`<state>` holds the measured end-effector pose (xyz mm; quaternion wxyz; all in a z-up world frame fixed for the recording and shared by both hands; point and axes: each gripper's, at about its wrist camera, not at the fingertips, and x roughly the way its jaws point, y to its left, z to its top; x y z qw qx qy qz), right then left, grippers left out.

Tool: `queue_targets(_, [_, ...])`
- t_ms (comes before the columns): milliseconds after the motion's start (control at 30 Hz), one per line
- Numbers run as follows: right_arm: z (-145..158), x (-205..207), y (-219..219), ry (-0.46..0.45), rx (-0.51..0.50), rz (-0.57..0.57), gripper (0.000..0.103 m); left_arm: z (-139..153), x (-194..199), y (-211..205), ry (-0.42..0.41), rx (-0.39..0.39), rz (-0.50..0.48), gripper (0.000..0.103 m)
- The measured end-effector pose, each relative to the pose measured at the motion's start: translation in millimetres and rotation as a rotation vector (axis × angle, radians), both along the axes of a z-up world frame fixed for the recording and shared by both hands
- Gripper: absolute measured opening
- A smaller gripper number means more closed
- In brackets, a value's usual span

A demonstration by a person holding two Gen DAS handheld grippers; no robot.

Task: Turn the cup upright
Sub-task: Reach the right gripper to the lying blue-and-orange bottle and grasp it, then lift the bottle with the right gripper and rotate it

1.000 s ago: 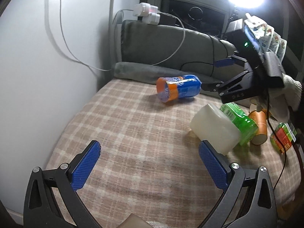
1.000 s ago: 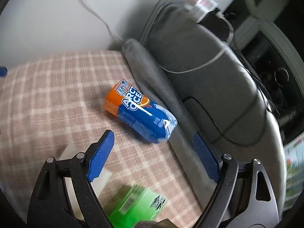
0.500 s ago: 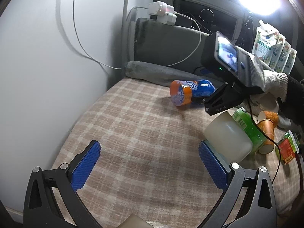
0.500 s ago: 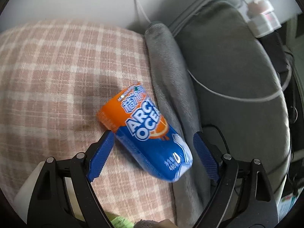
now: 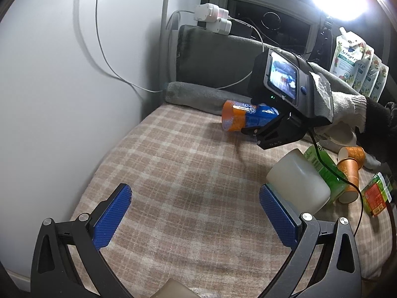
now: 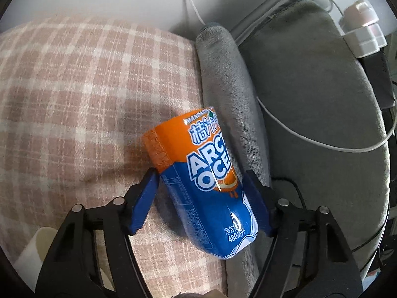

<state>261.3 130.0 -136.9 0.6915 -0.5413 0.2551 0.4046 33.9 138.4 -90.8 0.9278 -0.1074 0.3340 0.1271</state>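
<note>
The cup is orange and blue with "ARCTIC OCEAN" lettering. It lies on its side on the plaid blanket, against a grey rolled cushion. It also shows in the left wrist view at the far end of the bed. My right gripper has its blue pads on both sides of the cup's blue half, closed against it. My left gripper is open and empty, low over the near part of the blanket.
A white tub, a green bottle, an orange paper cup and a red-green carton lie at the right. White cables and chargers hang by the wall. A grey backrest stands behind.
My right gripper has moved forward around the cup and narrowed its jaws onto it. My left gripper has stayed open, its view shifting slightly.
</note>
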Motion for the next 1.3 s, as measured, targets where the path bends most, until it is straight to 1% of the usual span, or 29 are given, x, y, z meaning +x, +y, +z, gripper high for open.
queue_targets(100, [14,3,-4,0.021,0.045,-0.017,0.067,1,-1,-3,-0.005,0.003,-0.004,0.102])
queue_targets(200, [27,5,-12,0.044,0.111,-0.049,0.064,3,-3,-4,-0.014,0.007,-0.009,0.102])
queue_targets(300, [48,3,-16,0.065,0.18,-0.071,0.063,6,-6,-6,-0.023,0.009,-0.011,0.102])
queue_targets(433, [70,-6,-28,0.062,0.269,-0.088,0.063,10,-10,-10,-0.039,0.015,-0.023,0.102])
queue_targets(567, [96,-24,-45,0.08,0.357,-0.106,0.063,17,-15,-16,-0.061,0.027,-0.035,0.102])
queue_targets(700, [111,-54,-61,0.095,0.438,-0.126,0.063,24,-23,-22,-0.087,0.038,-0.043,0.102])
queue_targets(900, [147,-97,-120,0.116,0.546,-0.181,0.063,31,-34,-31,-0.115,0.029,-0.063,0.102])
queue_targets(933, [158,-104,-129,0.126,0.565,-0.192,0.063,31,-36,-32,-0.116,0.024,-0.066,0.102])
queue_targets(1067, [173,-143,-181,0.192,0.669,-0.27,0.063,24,-39,-42,-0.097,-0.029,-0.123,0.102])
queue_targets(1167, [172,-168,-213,0.269,0.731,-0.346,0.063,19,-42,-54,-0.083,-0.053,-0.164,0.102])
queue_targets(1233, [163,-179,-235,0.35,0.764,-0.406,0.063,17,-41,-62,-0.076,-0.069,-0.192,0.102])
queue_targets(1300, [153,-187,-257,0.457,0.808,-0.478,0.063,16,-41,-70,-0.074,-0.082,-0.216,0.102])
